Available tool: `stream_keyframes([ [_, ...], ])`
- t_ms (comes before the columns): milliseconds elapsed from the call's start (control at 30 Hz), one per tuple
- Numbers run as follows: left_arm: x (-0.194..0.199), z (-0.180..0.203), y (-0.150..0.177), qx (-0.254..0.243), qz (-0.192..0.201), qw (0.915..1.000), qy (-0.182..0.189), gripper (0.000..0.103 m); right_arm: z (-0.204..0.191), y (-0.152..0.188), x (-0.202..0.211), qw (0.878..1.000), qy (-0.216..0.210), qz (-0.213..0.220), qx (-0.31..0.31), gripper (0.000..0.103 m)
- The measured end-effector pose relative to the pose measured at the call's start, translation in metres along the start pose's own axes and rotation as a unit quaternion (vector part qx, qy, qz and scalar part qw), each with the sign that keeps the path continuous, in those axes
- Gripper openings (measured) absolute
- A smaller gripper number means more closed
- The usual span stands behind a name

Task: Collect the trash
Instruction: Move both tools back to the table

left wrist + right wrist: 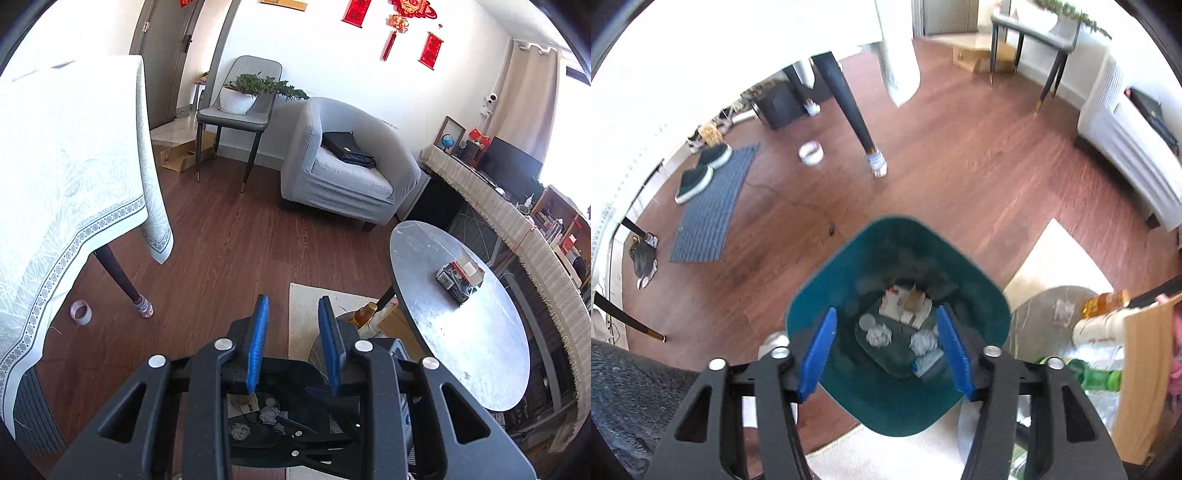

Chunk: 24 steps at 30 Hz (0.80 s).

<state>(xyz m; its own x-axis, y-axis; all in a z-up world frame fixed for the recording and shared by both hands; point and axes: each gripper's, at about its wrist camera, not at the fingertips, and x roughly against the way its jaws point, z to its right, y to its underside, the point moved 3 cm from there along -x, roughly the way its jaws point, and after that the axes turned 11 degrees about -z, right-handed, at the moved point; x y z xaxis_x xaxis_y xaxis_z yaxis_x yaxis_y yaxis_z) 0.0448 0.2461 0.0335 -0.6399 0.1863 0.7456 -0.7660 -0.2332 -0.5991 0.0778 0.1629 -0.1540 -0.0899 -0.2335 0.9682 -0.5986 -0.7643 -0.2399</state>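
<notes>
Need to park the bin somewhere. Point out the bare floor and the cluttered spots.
Bare wood floor lies open between the table leg, the grey armchair and the teal bin. Left of the bin it stays free up to the blue mat. Crowded: right of the bin, bottles and a cardboard box.

A: The left gripper's (pixel 293 306) black frame hides most of the bin (pixel 295 373) below it; only grey crumpled bits show through.

B: In the right wrist view the whole scene is motion-blurred. The small items in the teal bin (pixel 827 280) cannot be read, and the bottles (pixel 1102 373) at right are half covered by a cardboard box (pixel 1141 373).
</notes>
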Motion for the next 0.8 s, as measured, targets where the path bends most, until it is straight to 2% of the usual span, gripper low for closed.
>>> stream_keyframes([
  [100, 0.008, 0.009, -0.005, -0.01, 0.015, 0.9998, -0.002, 0.029, 0.001, -0.002, 0.027, 0.999, 0.001, 0.035, 0.001, 0.049],
  [233, 0.013, 0.021, -0.011, -0.017, 0.026, 0.9995, 0.006, 0.029, 0.009, 0.001, 0.065, 0.996, 0.012, 0.083, -0.002, 0.049],
  [400, 0.005, 0.04, -0.016, -0.02, 0.028, 0.9993, 0.015, 0.031, 0.037, 0.013, 0.104, 0.991, 0.033, 0.127, -0.025, 0.046],
  [800, -0.036, 0.104, -0.019, -0.062, 0.01, 0.9977, 0.024, 0.042, 0.124, 0.057, 0.16, 0.976, 0.095, 0.173, -0.094, 0.046],
])
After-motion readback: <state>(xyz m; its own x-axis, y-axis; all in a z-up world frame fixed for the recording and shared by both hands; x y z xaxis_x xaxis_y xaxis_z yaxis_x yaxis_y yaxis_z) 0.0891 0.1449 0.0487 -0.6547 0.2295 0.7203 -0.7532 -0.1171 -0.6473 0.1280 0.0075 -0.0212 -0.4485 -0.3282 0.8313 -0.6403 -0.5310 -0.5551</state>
